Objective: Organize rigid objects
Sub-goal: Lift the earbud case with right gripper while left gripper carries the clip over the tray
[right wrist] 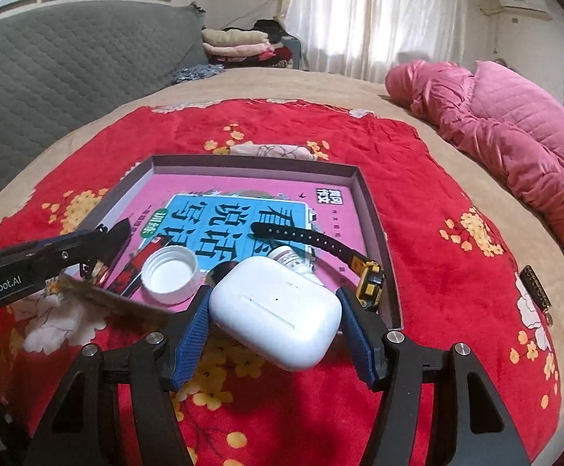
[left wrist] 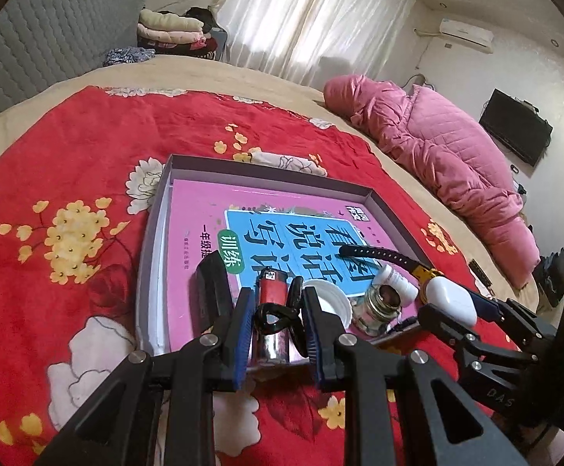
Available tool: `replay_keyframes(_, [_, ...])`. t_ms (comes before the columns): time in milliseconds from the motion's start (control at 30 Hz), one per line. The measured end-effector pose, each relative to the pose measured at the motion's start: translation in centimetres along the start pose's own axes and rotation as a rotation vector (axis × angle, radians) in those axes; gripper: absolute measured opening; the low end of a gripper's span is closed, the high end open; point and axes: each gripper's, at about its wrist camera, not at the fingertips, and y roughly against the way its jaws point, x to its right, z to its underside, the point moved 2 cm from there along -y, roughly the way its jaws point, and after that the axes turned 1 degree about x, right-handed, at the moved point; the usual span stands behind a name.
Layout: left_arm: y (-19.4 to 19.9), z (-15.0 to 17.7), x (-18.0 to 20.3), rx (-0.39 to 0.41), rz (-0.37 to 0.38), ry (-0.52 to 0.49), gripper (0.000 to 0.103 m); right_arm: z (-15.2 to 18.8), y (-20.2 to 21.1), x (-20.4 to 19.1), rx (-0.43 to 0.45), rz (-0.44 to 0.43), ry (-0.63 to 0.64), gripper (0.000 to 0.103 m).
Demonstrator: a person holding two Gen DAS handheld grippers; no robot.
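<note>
White earbud case in right claw, left claw clamping lighter.

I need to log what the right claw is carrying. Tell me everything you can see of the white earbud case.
The white earbud case is a smooth, glossy, rounded plastic box, lid closed, with a thin seam line and a tiny dot on its face. It sits tilted between the blue ribbed pads of the right claw, which appear to grip its two sides. It hangs over the near edge of the shallow box, in front of a small white bottle.
</note>
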Motion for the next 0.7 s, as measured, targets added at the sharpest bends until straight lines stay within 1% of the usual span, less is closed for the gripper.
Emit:
replay_keyframes(300, [-1.3,0.3,0.1,-0.017,0.028,-0.009,0.025,-0.4,-1.1,0.1,-0.01,0.017,0.001,0.065])
replay_keyframes(500, [-2.1,0.5,-0.1,-0.042,0.04,-0.005,0.025,-0.5,-1.8,0.1,-0.022,0.018,0.003,0.065])
replay_keyframes(700, [-2.5,0.7,0.3,-0.052,0.03,-0.029,0.025,-0.4,-2.5,0.4,-0.041,0.022,-0.015,0.065])
